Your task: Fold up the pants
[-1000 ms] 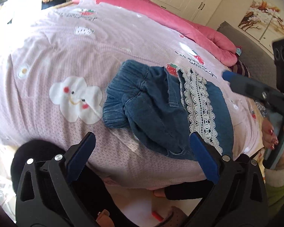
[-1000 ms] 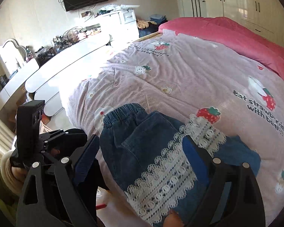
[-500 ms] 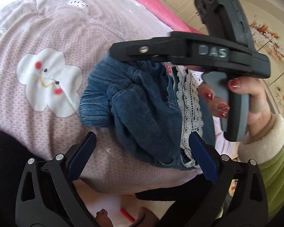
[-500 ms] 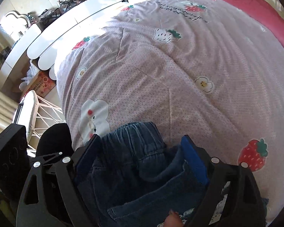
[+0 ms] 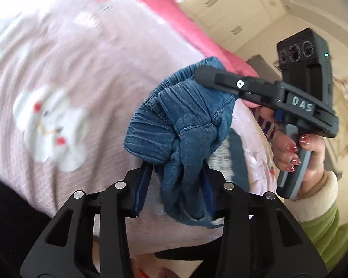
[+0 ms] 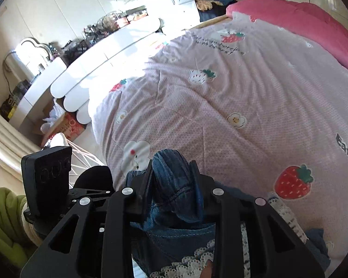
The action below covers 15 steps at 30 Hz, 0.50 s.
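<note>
The blue denim pants (image 5: 185,125) with white lace trim hang bunched above the pink strawberry-print bedspread (image 5: 81,69). My left gripper (image 5: 176,180) is closing on a gathered wad of denim, which fills the space between its blue pads. The right gripper (image 5: 204,74) comes in from the right and bites the elastic waistband at the top of the bundle. In the right wrist view my right gripper (image 6: 171,173) is closing on that ribbed waistband (image 6: 171,169), with the lace trim (image 6: 185,264) below it. The left gripper's body (image 6: 46,173) shows at lower left.
A pink quilt (image 6: 301,20) lies along the far side of the bed. A white scalloped footboard (image 6: 99,69) and a cluttered dresser (image 6: 136,14) stand beyond the bed's left edge. A hand (image 5: 297,153) in a green sleeve holds the right gripper.
Both grippers went from wide open over the flat pants to closed on the denim. The pants are now bunched and raised off the bedspread.
</note>
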Available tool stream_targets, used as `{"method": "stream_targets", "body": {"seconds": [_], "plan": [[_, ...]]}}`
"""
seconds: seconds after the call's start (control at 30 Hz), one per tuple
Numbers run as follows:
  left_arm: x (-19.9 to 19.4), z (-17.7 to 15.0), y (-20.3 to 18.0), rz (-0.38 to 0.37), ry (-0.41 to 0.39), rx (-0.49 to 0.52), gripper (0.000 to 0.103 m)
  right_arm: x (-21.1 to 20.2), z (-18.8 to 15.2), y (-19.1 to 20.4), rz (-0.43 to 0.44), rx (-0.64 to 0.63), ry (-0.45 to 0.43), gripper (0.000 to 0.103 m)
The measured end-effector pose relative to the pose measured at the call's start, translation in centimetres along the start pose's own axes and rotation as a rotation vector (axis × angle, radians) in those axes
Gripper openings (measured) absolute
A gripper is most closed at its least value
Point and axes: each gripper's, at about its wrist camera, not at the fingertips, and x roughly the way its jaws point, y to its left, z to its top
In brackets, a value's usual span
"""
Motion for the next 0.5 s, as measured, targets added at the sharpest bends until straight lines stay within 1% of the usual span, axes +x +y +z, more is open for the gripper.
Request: {"method": "stream_targets", "body": {"seconds": [0.13,0.23,0.4,0.5], "plan": [[0.3,0.5,-4.5,0.014,-0.018,0.142,0.032,-4.3,-2.1,-1.6,-0.008,0.028,-0.082,0.028],[1.3,0.4,-7.2,0.012,-0.009,0.216,0.032,-6.7,-4.2,-3.1,-0.024,0.055,-0.131,0.028],[3.2,-0.3,-10.8,0.014,0.016,0.314,0.05,-8.3,-8.7,-5.7,-0.058,0.128,-0.155,0.032],[4.7,-1.5,-12.2,0.008,0.048,0.356,0.052,-8.3,-11.3,-7.1,-0.073,0.181,-0.147,0.032]]}}
